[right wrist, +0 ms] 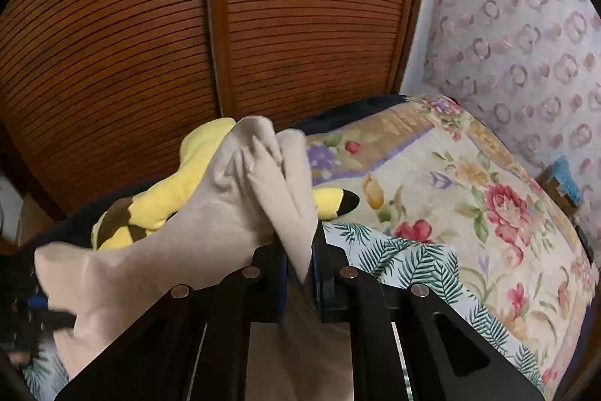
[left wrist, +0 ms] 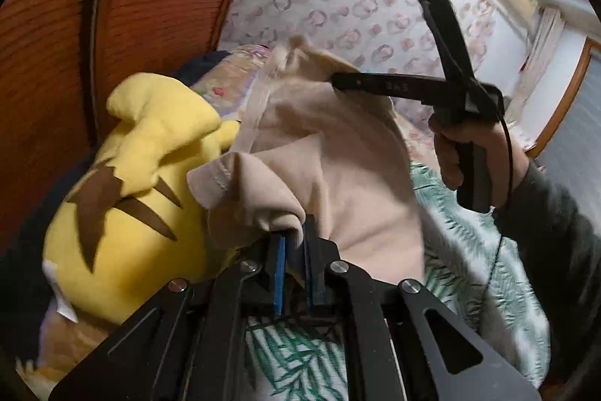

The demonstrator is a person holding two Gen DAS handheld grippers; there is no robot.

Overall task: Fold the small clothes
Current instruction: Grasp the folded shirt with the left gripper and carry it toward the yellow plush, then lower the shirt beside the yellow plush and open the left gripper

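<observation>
Beige garment [left wrist: 338,153] — small, soft, one piece, held aloft over the leaf-print sheet [left wrist: 469,250] and strung between two grips, its long axis running from the left gripper [left wrist: 295,243], clamped on a hemmed corner close to its camera, up and away to the right gripper [left wrist: 334,79], closed on the far edge. Slack cloth sags between the two — neither hand is nearer the middle. Yellow plush toy [left wrist: 150,175] lies just beside, before the slatted wooden doors [right wrist: 150,25], floral quilt [right wrist: 469,194] beyond.
</observation>
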